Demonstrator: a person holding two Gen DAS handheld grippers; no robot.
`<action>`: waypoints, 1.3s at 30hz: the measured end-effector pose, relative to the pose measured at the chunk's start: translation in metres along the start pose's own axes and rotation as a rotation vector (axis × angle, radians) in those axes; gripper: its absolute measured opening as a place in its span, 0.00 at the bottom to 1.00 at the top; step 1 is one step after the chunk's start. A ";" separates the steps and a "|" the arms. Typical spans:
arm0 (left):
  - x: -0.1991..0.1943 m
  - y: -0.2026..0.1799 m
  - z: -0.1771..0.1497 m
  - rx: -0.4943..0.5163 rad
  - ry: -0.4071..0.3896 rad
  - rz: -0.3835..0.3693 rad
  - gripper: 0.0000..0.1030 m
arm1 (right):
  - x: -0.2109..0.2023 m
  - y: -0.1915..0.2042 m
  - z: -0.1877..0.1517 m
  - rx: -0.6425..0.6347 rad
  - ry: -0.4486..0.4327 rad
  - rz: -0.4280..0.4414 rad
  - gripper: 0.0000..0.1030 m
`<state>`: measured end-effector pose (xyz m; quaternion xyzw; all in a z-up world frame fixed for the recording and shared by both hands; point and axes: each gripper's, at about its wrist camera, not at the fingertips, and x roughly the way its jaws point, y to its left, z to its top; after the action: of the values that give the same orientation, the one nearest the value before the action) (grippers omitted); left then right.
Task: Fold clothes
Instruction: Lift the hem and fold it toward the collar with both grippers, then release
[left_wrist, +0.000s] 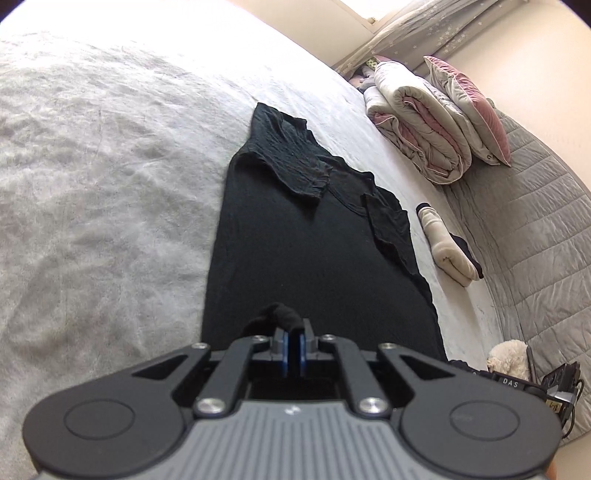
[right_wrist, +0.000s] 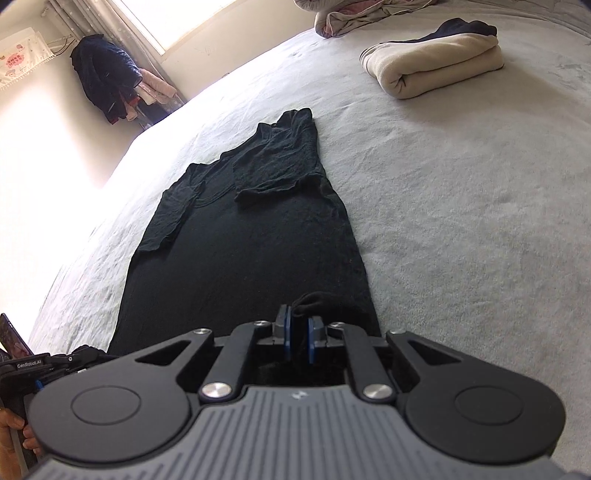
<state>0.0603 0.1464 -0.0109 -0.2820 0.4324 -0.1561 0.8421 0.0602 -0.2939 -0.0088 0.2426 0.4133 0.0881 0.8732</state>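
Two tools pinch the near hem of a black T-shirt (left_wrist: 295, 236) that lies spread lengthwise on a pale grey bed (left_wrist: 92, 166), collar end far from the cameras. Both sleeves are folded inward onto the body of the shirt. The left tool (left_wrist: 294, 338) has its blue pads almost together on a small bunched fold of black fabric at the hem. The right tool (right_wrist: 298, 332) likewise grips a raised tuft of the hem, its pads a little farther apart around the cloth. Beyond the shirt, well apart from it, a folded cream garment (right_wrist: 436, 64) rests on the bed with something dark on top. A rolled quilt (left_wrist: 417, 125) and a pink-backed pillow (left_wrist: 469, 110) sit at the head of the bed. Dark clothes (right_wrist: 103, 74) hang near the window.
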 end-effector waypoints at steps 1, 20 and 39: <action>0.005 0.004 0.002 -0.013 0.003 0.006 0.05 | 0.005 -0.002 0.001 0.004 0.006 -0.004 0.11; 0.014 0.061 0.003 -0.344 -0.077 -0.203 0.32 | 0.005 -0.056 0.012 0.314 -0.017 0.228 0.38; -0.009 -0.003 0.013 0.406 -0.119 0.153 0.38 | -0.001 0.049 -0.023 -0.546 -0.048 0.068 0.42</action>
<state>0.0655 0.1532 0.0030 -0.0816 0.3619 -0.1588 0.9150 0.0441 -0.2441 0.0040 0.0139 0.3453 0.2197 0.9123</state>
